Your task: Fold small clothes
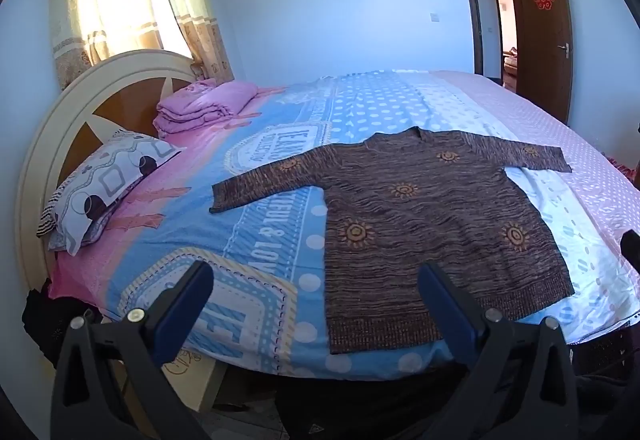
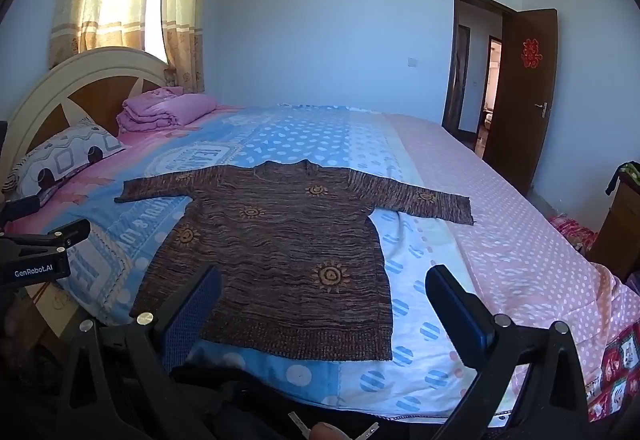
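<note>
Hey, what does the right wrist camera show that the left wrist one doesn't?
Only the right wrist view shows the left gripper from the side, at the picture's left edge, and a patchwork quilt at the bed's corner. Only the left wrist view shows a cardboard box beneath the bed's near edge. Both show the brown sweater spread flat, the pillow, the pink blanket and the open door.

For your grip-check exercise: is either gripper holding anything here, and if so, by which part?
Nothing is held. The left gripper and right gripper both stand open, short of the brown sweater lying flat on the bed.
</note>
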The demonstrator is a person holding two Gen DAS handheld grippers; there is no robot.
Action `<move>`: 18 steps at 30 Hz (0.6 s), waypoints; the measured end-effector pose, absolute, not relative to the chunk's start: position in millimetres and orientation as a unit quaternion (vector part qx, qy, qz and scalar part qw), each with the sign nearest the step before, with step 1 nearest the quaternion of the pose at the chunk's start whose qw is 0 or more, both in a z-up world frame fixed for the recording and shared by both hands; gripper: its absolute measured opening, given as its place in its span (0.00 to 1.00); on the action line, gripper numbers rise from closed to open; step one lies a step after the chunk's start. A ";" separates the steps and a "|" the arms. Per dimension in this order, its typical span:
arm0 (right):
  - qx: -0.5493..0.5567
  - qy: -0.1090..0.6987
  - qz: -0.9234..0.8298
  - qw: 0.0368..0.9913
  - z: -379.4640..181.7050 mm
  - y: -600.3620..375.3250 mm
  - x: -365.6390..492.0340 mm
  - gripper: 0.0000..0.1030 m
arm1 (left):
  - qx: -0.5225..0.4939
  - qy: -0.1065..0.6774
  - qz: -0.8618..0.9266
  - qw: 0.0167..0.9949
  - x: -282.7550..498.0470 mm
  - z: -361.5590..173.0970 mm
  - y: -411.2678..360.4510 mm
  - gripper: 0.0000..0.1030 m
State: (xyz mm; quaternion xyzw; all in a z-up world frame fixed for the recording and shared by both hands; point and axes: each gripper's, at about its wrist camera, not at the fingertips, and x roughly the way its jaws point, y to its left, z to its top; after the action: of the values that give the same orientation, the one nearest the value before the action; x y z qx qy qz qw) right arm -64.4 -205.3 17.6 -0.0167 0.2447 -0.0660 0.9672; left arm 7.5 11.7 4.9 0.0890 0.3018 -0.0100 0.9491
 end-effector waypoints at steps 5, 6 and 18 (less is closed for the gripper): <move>-0.015 0.245 -0.067 0.967 17.5 -206.2 -64.2 0.99 | 0.087 0.300 -0.005 0.950 7.3 3.7 14.4 1.00; -0.014 0.245 -0.067 0.967 17.2 -206.6 -64.2 0.99 | 0.088 0.300 -0.003 0.950 7.3 3.5 14.5 1.00; -0.005 0.247 -0.071 0.966 16.1 -213.6 -60.8 0.99 | 0.088 0.300 0.000 0.950 8.7 1.9 16.3 1.00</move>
State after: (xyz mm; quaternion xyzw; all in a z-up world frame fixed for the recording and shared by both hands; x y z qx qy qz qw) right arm -60.8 -213.6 16.1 -0.0051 0.2475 -0.0710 0.9663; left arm 8.7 16.3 1.9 0.0882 0.2997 0.0004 0.9500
